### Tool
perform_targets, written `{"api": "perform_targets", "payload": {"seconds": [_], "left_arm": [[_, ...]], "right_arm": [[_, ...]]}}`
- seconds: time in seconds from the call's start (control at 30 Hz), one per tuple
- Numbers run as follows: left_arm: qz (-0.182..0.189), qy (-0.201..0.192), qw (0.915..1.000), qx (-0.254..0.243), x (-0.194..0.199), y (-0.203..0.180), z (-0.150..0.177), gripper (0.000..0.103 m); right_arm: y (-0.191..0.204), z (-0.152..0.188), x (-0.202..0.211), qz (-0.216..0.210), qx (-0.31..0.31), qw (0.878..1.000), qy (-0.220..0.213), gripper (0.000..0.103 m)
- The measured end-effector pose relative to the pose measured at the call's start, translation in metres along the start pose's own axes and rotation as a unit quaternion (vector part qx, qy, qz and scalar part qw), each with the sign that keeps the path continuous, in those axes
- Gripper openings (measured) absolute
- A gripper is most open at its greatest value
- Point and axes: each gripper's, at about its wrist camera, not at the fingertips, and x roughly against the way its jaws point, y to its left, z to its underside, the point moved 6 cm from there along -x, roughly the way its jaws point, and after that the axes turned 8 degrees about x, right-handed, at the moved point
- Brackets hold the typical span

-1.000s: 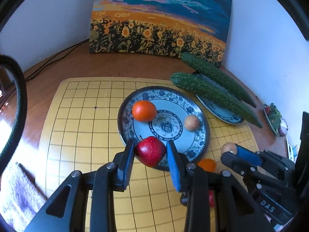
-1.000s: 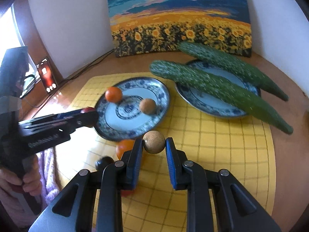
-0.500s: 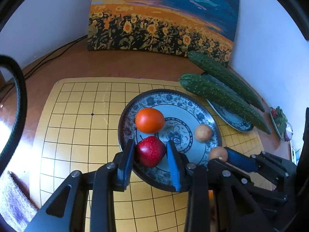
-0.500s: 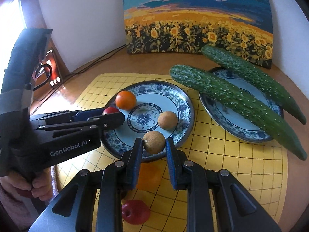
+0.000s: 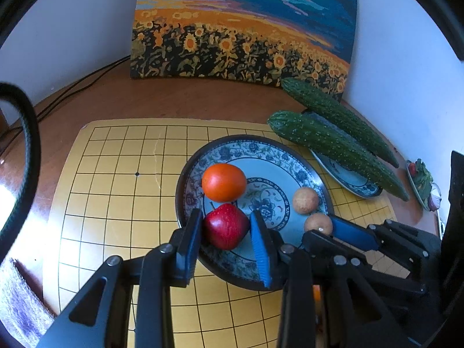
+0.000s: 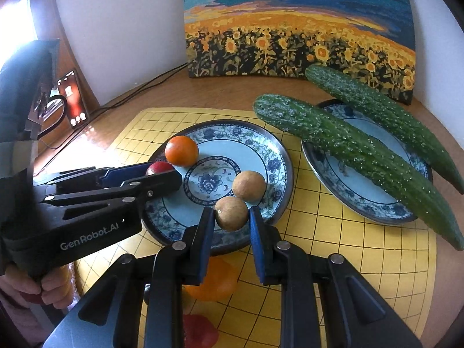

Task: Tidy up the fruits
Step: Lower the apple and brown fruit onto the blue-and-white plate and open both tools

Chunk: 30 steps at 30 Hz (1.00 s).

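Sunflower painting (image 5: 240,26) and white wall back a wooden tabletop (image 5: 179,101). Lower centre of the left view, the left gripper (image 5: 226,229) has its jaws closed on a red apple (image 5: 225,225) over the near rim of the fruit plate (image 5: 261,150). The right gripper (image 6: 232,220) pinches a small brown fruit (image 6: 231,213) above that plate. Both look firm, smooth, round and light, best gripped across the middle. Beyond: an orange fruit (image 5: 223,182), a cucumber (image 6: 356,150).

White walls (image 5: 81,37), sunflower painting (image 5: 240,29), wooden table (image 5: 179,101)
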Motion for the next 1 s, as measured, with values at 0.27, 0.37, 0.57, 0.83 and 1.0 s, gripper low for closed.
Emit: {"api": "perform_targets", "payload": {"seconds": [0.27, 0.37, 0.57, 0.83, 1.0], "left_arm": [[-0.001, 0.007, 0.9999, -0.009, -0.001, -0.005, 0.004, 0.036], [-0.002, 0.005, 0.9999, -0.012, 0.002, -0.005, 0.003, 0.041], [0.002, 0.002, 0.9999, -0.010, 0.012, -0.006, 0.004, 0.043], [0.005, 0.003, 1.0000, -0.003, 0.026, -0.005, 0.009, 0.044], [0.005, 0.003, 1.0000, 0.000, 0.034, -0.004, 0.017, 0.044]], "right_arm": [[-0.001, -0.002, 0.001, 0.003, -0.002, 1.000, -0.005, 0.033], [-0.003, -0.002, 0.006, 0.002, -0.005, 1.000, -0.011, 0.038], [-0.003, -0.002, 0.017, 0.004, -0.005, 1.000, -0.019, 0.042], [-0.001, 0.004, 0.035, 0.003, -0.012, 0.999, -0.036, 0.043], [0.001, 0.012, 0.042, 0.005, -0.017, 0.999, -0.034, 0.043]]}}
